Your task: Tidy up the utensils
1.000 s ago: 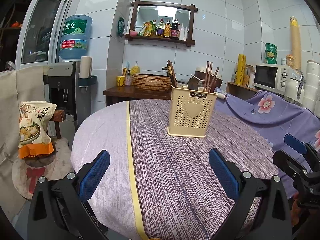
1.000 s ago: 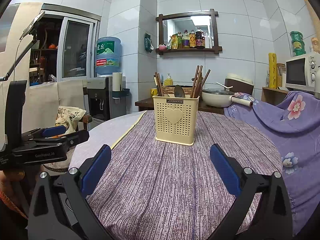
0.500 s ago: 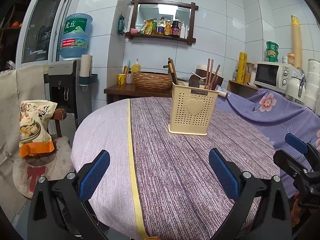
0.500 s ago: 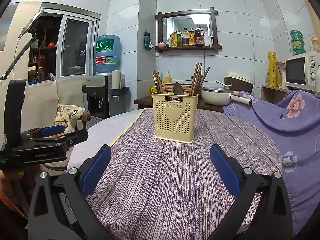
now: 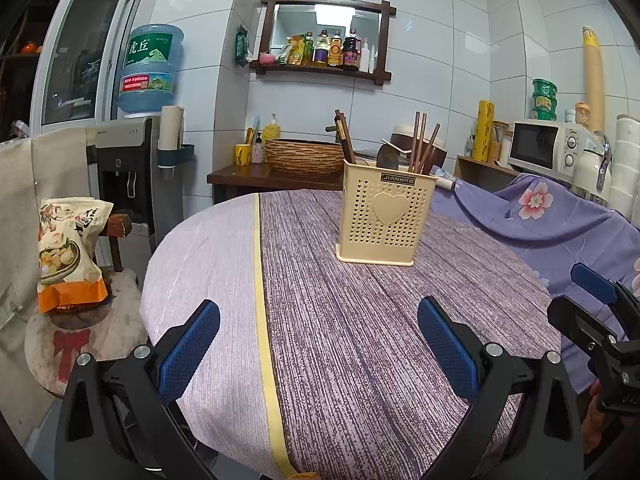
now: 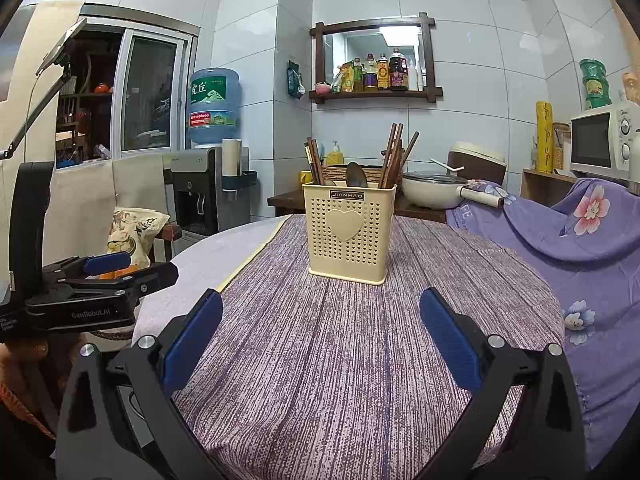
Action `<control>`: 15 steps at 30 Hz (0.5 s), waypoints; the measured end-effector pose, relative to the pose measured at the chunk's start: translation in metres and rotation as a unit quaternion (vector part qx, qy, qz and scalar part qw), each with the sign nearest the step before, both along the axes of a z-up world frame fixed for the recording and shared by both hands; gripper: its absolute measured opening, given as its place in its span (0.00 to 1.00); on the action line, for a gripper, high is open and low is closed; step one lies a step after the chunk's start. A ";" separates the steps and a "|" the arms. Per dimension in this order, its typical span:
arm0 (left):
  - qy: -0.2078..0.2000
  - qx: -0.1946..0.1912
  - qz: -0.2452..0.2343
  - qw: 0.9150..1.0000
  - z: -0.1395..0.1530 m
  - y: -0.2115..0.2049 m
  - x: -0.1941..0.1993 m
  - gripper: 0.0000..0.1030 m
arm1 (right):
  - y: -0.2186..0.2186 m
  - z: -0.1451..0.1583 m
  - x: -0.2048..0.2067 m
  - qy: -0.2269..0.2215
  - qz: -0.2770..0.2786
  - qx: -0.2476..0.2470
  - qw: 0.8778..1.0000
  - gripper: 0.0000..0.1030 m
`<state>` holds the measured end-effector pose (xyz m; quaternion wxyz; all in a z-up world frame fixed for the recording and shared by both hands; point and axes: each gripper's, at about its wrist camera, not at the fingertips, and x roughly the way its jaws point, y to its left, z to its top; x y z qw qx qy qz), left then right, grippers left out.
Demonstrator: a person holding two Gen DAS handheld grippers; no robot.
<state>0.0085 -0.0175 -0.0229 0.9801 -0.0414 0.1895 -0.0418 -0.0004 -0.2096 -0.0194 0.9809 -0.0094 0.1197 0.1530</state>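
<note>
A cream perforated utensil holder (image 5: 385, 220) (image 6: 349, 232) with a heart on its front stands upright on the round table's purple cloth (image 5: 360, 340) (image 6: 340, 360). Dark wooden chopsticks (image 5: 421, 142) (image 6: 394, 156) and a spoon (image 6: 356, 175) stick up out of it. My left gripper (image 5: 318, 346) is open over the table's near edge, well short of the holder, with nothing between its blue pads. My right gripper (image 6: 320, 340) is also open and empty, facing the holder from the near edge. Each gripper shows at the other view's side.
A chair with a snack bag (image 5: 68, 256) stands left of the table, beside a water dispenser (image 5: 128, 168). A floral purple cloth (image 5: 540, 216) drapes the right side. Behind are a side table with a woven basket (image 5: 304, 156), a pan (image 6: 436, 192) and a microwave (image 5: 548, 148).
Both views have drifted slightly, and the holder sits a little lower and larger in frame than a second ago. Both grippers stay open and empty.
</note>
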 end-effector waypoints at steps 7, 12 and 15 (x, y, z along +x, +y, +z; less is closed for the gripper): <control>0.001 0.000 0.000 1.000 0.000 0.000 0.000 0.94 | 0.000 0.000 0.000 0.001 0.000 0.000 1.000 0.94; 0.002 0.001 -0.001 1.000 0.000 0.000 0.000 0.94 | 0.001 -0.001 0.000 0.002 0.000 0.000 1.000 0.94; 0.002 0.001 0.000 1.000 0.000 -0.001 0.000 0.94 | 0.001 -0.001 0.000 0.001 0.000 0.000 1.000 0.94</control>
